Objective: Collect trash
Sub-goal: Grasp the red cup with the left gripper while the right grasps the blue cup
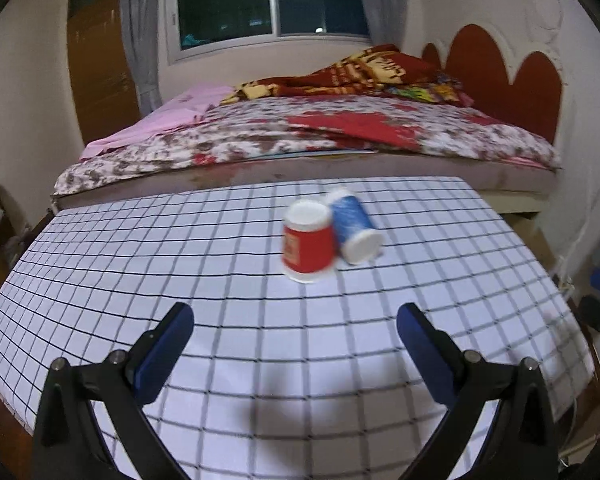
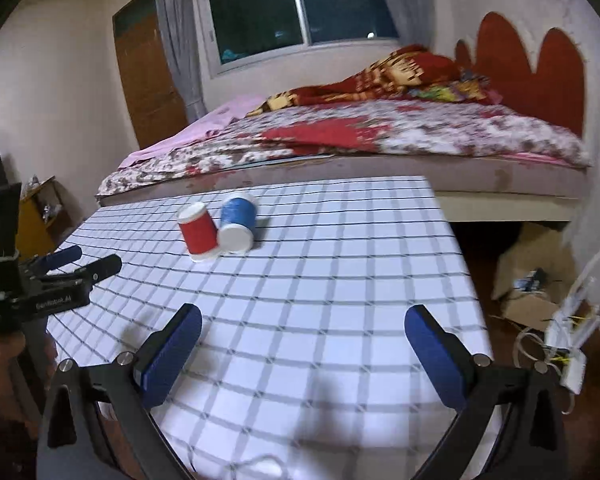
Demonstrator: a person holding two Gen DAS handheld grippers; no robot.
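The left claw (image 1: pixel 295 322) is hovering with its blue-padded fingers spread wide and empty over the near part of a grid-patterned counter (image 1: pixel 140 264). Straight ahead of it, slightly right of centre, a red paper cup (image 1: pixel 309 245) is standing upside down, touching a blue paper cup (image 1: pixel 354 226) lying on its side just beyond and to the right. Bare cloth is lying open between claw and cups. The right claw (image 2: pixel 303 326) is likewise gaping wide, holding nothing, near the counter's right edge; from there the cups are sitting ahead and to the left. Beyond the counter's far edge a bed (image 1: pixel 300 136) is running across the room. Motion blur is softening the cups' markings, and both claws' bases are being cut off by the frame.
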